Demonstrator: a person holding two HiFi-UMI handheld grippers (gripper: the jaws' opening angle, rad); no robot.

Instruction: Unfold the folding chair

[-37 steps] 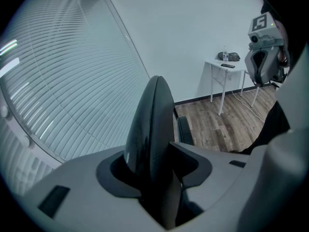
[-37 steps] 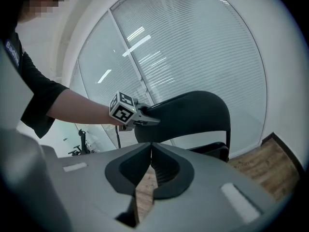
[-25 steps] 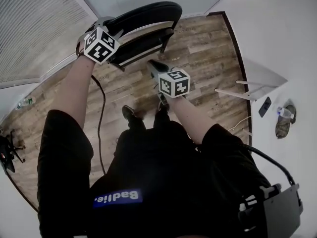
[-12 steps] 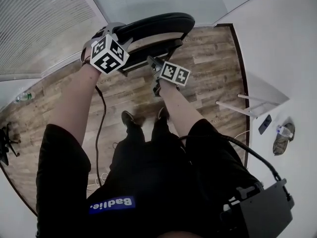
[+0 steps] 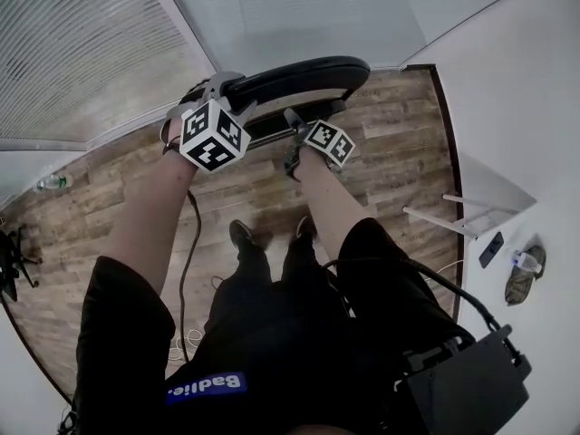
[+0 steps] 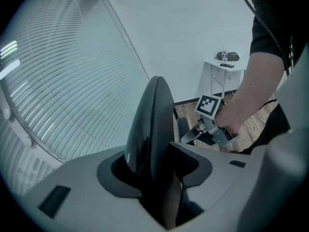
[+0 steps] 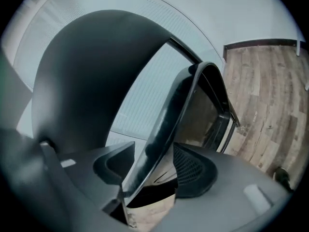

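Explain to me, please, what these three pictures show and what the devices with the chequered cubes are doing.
No robot arm here: a person carries two hand-held two-jaw grippers, and the marker cubes are part of them. The head view looks down from a camera on the person's head; the other two pictures come from cameras riding on the grippers. A black folding chair stands on the wooden floor. The left gripper is clamped on its padded backrest. The right gripper has the seat's thin edge between its jaws, which are opening and not pressing on it.
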